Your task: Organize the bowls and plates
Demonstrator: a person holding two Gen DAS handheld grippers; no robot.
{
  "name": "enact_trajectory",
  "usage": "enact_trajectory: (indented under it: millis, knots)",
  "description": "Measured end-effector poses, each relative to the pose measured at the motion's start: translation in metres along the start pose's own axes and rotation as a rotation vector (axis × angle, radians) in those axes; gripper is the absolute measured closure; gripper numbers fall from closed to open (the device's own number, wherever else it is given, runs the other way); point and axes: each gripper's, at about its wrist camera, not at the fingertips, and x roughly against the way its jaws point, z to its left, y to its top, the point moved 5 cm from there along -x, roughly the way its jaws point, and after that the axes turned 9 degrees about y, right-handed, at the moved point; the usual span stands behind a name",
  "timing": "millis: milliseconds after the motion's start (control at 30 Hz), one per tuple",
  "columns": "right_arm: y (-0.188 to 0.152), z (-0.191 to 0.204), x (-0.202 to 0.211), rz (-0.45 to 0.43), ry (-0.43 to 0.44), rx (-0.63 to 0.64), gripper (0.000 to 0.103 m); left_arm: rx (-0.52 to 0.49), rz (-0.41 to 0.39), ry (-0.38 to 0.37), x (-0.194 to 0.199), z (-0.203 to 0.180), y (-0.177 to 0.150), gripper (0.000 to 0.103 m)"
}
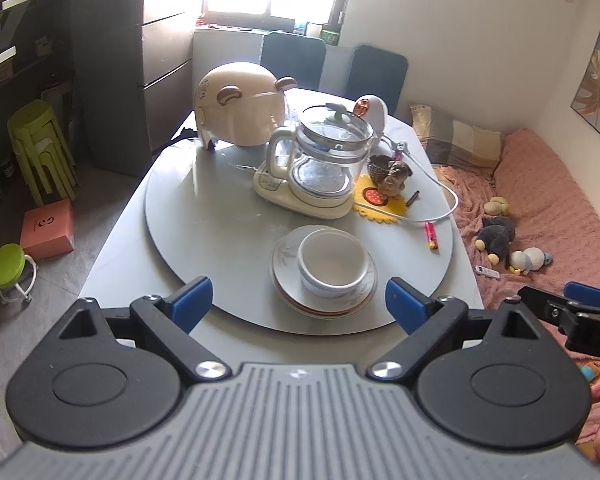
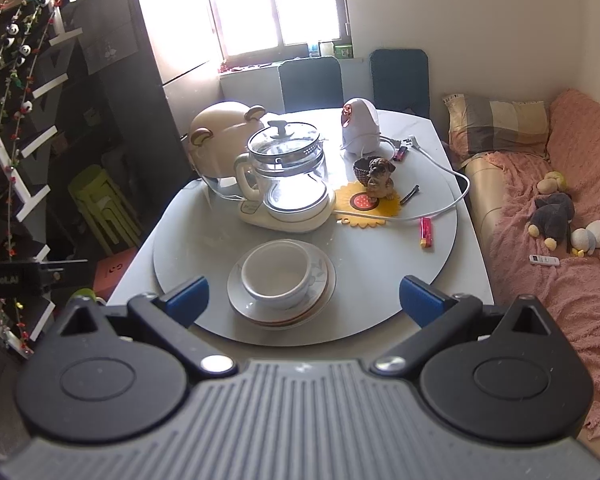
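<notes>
Bowl [image 1: 334, 266], white ceramic, sits upright and empty on a stack of plates [image 1: 288, 292]; the stack looks like two or more, with a reddish rim showing on a lower plate. The stack stands at the near edge of the round turntable [image 1: 204, 216], which lies on the tabletop [image 1: 112, 248], just in front of the glass kettle [image 1: 320, 156].

Left gripper [image 1: 299, 300]: jaws wide, empty, hovering short of the near edge, framing the stack. Right gripper [image 2: 304, 298]: jaws wide, empty, likewise held back from the stack. Neither touches crockery.

Handling judgement: glazed ceramic, rigid, smooth and likely slippery, moderately heavy, chips or breaks if dropped or knocked. The bowl rests loose on the top plate, so it may slide if the stack is tilted. Best hold for the bowl: pinch its wall at the near rim, one finger inside, one outside. Plates: grip the overhanging rim edge, lift level.
</notes>
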Motion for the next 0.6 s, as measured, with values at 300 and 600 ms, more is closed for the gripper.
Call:
enact_trajectory:
  millis: [300,600]
  knots:
    - [-0.0034,0.0007,0.0043,-0.015,-0.010,-0.001,0.000,-0.014,-0.013,-0.016,0.0033,-0.0037,0.0013,0.007]
    - [-0.0022,0.0026,0.0067,-0.018,-0.008,-0.001,0.000,-0.016,-0.004,-0.032,0.0039,-0.0015,0.0015,0.007]
